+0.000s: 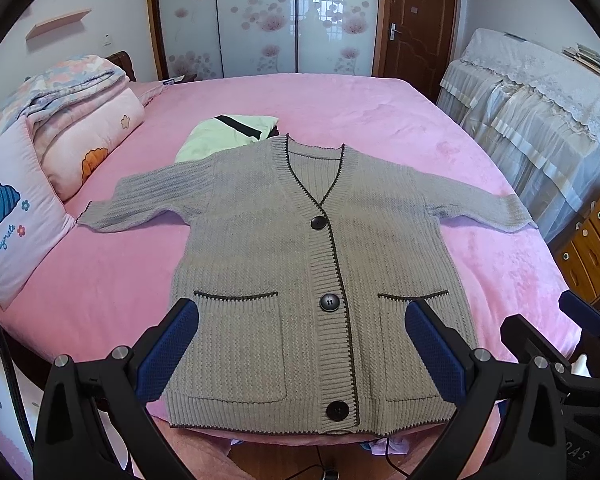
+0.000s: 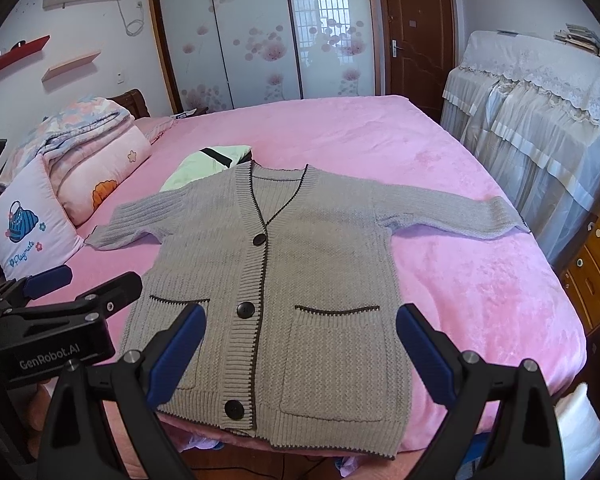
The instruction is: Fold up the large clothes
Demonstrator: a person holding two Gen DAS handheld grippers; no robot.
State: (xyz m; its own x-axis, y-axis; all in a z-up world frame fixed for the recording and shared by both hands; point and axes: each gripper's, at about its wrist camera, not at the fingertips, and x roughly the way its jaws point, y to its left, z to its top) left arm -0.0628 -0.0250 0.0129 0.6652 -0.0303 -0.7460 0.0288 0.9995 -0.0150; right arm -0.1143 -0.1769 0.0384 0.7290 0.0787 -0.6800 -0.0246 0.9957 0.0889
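Across the middle of both views the grey knit cardigan [image 1: 300, 264] lies flat and buttoned on the pink bed [image 1: 380, 112], sleeves spread, hem at the near edge. Your left gripper [image 1: 300, 344] and right gripper [image 2: 300, 344] hover above the hem, jaws spread wide, holding nothing. Pinch only the top knit layer and the fold will likely skew. Its collar sits just beside the pale green garment [image 1: 224, 132] at upper centre, which could drag along.
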